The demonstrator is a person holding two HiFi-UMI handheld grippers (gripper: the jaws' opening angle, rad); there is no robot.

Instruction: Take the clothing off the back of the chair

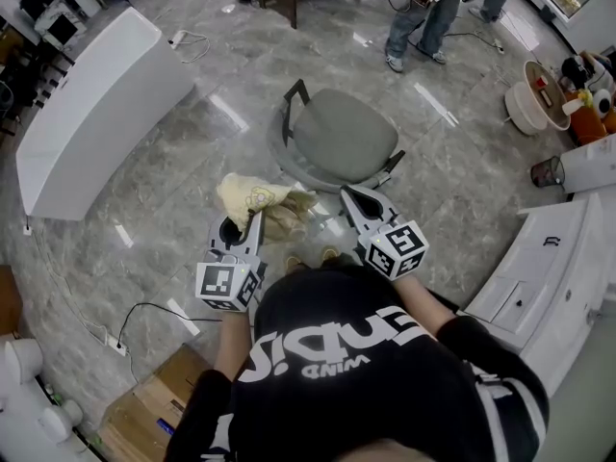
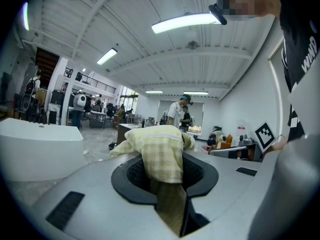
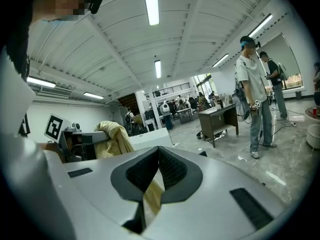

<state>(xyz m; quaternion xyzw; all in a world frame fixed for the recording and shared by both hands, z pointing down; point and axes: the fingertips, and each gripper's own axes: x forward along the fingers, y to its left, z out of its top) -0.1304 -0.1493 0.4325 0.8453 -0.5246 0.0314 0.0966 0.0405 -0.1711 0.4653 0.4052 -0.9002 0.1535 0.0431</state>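
Observation:
My left gripper (image 1: 254,218) is shut on a pale yellow checked piece of clothing (image 1: 258,200). The bunched cloth sits just off the near-left edge of the grey seat of the chair (image 1: 345,135). In the left gripper view the clothing (image 2: 160,151) fills the jaws of the left gripper (image 2: 165,179) and folds over the top of them. My right gripper (image 1: 352,198) is level with it on the right, a short gap from the cloth, jaws together. In the right gripper view the right gripper (image 3: 158,156) has its pads meeting, and the clothing (image 3: 114,138) hangs at the left.
A long white bench (image 1: 91,104) stands on the left. A white cabinet (image 1: 549,268) is on the right, with buckets and clutter (image 1: 544,94) beyond it. A cardboard box (image 1: 144,402) and a floor cable (image 1: 144,308) lie near left. A person (image 1: 423,12) stands beyond the chair.

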